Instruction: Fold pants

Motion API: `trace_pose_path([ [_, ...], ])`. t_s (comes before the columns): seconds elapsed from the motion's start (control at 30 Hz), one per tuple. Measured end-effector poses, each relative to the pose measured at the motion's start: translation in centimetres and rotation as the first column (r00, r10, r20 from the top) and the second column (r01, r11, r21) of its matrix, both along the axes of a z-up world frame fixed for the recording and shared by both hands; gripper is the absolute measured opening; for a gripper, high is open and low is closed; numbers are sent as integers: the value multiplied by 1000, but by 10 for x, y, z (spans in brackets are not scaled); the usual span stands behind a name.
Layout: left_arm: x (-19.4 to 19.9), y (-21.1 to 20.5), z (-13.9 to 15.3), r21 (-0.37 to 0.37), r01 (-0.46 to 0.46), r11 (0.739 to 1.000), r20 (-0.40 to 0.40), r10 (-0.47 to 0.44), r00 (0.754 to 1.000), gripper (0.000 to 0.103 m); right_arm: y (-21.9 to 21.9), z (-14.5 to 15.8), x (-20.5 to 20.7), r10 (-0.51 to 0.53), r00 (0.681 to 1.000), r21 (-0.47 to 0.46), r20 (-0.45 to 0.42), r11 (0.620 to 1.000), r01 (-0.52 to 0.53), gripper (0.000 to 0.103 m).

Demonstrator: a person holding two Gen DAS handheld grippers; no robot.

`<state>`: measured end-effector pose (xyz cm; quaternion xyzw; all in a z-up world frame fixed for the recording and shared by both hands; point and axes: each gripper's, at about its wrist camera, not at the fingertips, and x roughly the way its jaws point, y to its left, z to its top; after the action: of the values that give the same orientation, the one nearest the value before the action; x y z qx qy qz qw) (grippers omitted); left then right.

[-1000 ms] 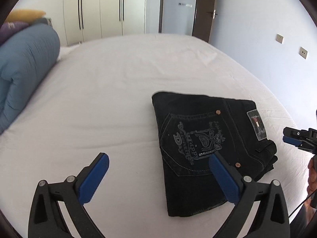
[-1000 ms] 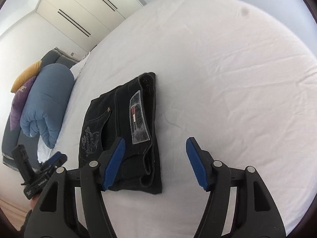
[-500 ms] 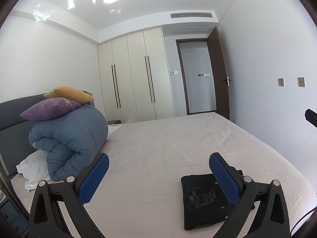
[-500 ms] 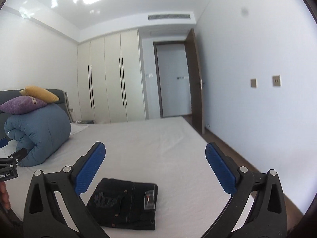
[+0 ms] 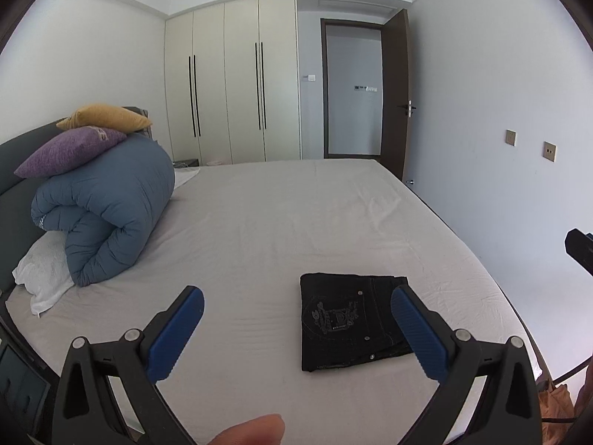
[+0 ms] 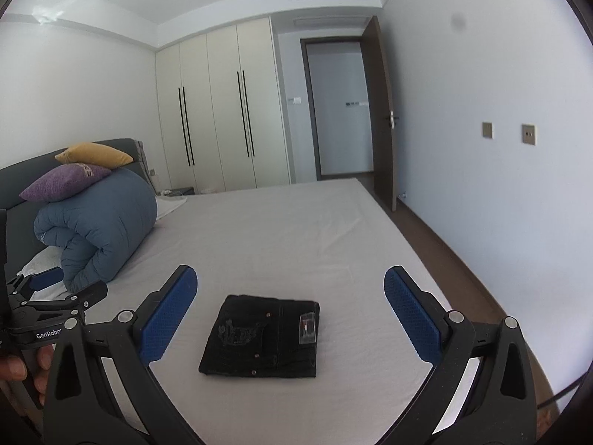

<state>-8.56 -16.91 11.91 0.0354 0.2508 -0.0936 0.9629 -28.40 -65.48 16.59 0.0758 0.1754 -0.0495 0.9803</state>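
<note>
"GenRobo" on the left gripper (image 6: 40, 282)

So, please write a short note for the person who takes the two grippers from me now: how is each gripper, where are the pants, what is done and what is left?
Left gripper: open, empty, held above the bed.
Right gripper: open wide, empty, also above the bed, touching nothing.
Pants: black, folded into a compact rectangle, back pocket and waist label up, lying flat on the white sheet near the bed's close edge.
Done: the folding looks finished; neither gripper touches the pants.
Left: probably nothing, perhaps only check that the edges lie neat.
</note>
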Motion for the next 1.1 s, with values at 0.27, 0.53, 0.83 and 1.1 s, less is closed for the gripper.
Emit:
trace_pose_path([
  [0.27,3,-8,-31,-3,-18,1000,-126,18,992,103,0,-50,29,-11,971,80,-239,996,31,103],
  [0.53,8,-8,-50,-2,-18,1000,-188,17,982,103,1,-74,44,-3,950,97,-312,995,35,103],
  [0.83,12,-9,-64,11,-20,1000,-222,22,975,103,7,-88,62,32,934,97,-355,995,3,103],
  [1.1,16,-10,-71,8,-22,1000,-243,23,970,103,14,-97,72,53,925,95,-376,995,-18,103],
])
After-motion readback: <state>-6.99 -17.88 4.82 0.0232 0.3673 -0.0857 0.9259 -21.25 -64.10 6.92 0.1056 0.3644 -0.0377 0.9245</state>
